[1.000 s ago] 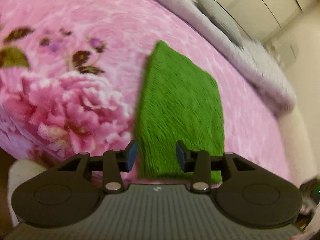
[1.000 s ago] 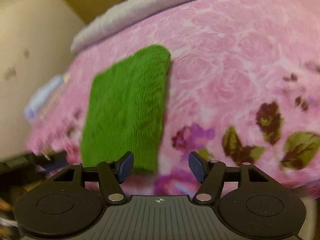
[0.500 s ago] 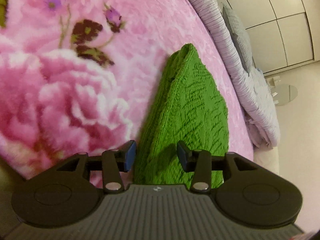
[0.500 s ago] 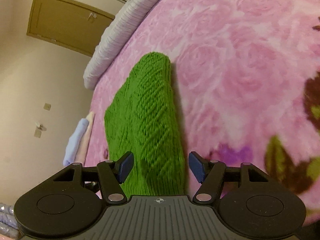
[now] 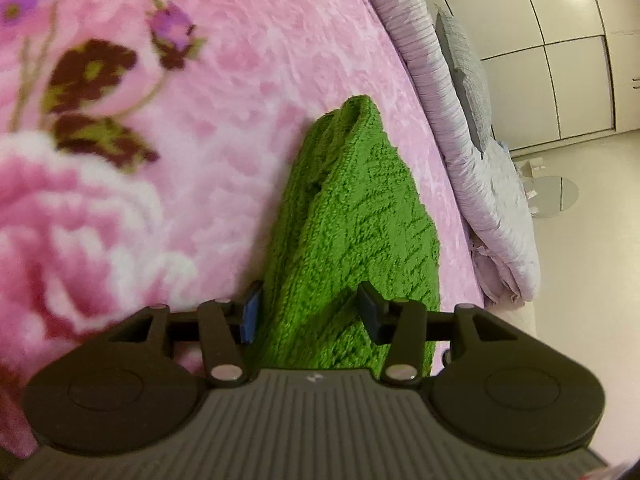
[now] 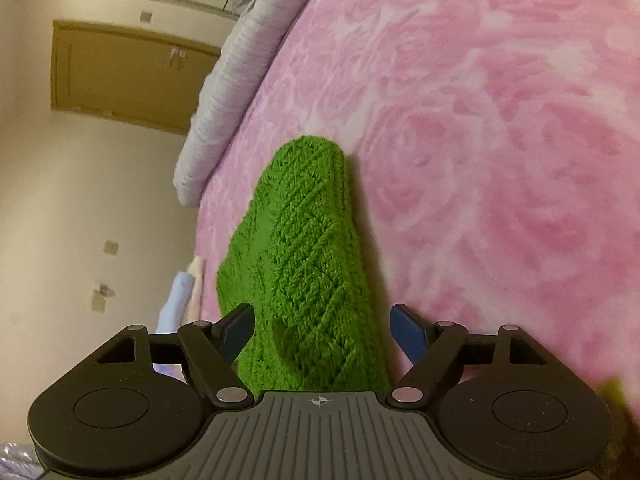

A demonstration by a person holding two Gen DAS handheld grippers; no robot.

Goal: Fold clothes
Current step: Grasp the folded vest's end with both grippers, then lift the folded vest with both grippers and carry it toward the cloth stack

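Both grippers now lower and closer than before; folded green knit sweater [image 5: 352, 240] [image 6: 304, 264] on pink floral blanket [image 5: 120, 208] sits between spread left gripper [image 5: 308, 312] and spread right gripper [image 6: 322, 330] fingers, ungripped. Only right view shows brown door [image 6: 120, 76]; only left shows wardrobe [image 5: 560, 60].

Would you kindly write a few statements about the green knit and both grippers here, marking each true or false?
1. The green knit lies on a pink floral blanket. True.
2. The left gripper has its jaws shut flat together. False: they stand open, the knit between them.
3. The right gripper is open around the knit's near end. True.
4. The knit is spread out in one flat layer. False: it is folded, layers showing at its edge.
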